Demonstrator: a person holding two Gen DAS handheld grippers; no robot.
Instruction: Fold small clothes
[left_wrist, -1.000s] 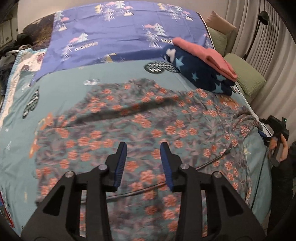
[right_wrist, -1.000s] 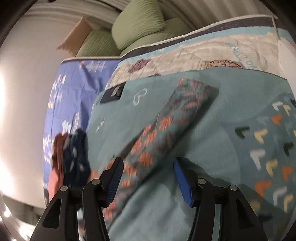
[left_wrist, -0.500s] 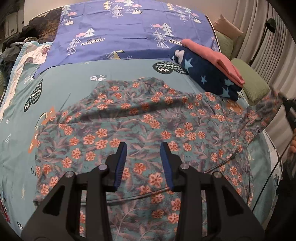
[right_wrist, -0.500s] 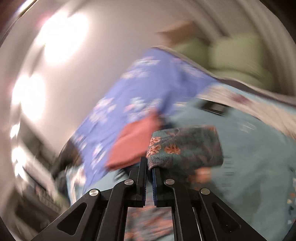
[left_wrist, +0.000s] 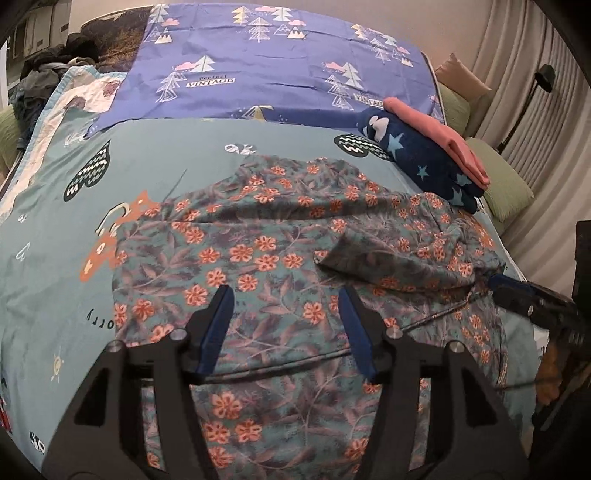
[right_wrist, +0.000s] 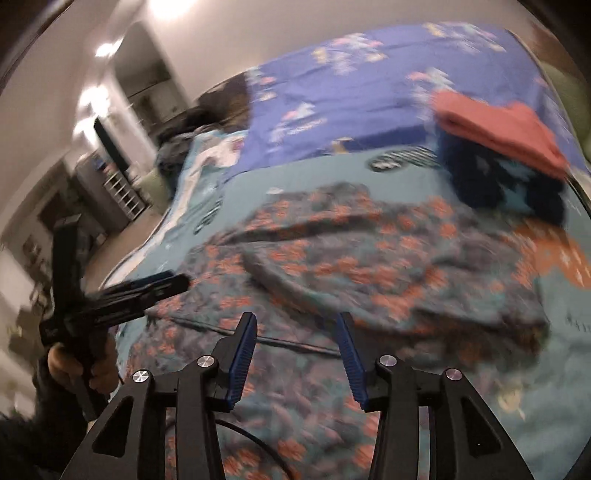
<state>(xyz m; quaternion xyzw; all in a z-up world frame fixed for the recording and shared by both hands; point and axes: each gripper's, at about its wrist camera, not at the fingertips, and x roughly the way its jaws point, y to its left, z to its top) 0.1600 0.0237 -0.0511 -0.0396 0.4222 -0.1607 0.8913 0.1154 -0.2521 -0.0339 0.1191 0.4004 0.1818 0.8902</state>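
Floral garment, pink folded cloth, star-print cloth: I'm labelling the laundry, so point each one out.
Floral garment (left_wrist: 236, 258): left wrist view, flat middle panel.
Pink folded cloth (left_wrist: 439, 136): left wrist view, top face.
Star-print cloth (left_wrist: 417, 158): left wrist view, side.

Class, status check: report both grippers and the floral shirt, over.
Left gripper open, right gripper open, both just widened. Floral shirt released, sleeve folded in. Nothing blocking.

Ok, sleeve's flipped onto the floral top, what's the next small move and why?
Probably lower the left gripper onto the floral top's left edge for the matching fold: the right sleeve lies folded across the body, and both jaws, having just opened, hold nothing.
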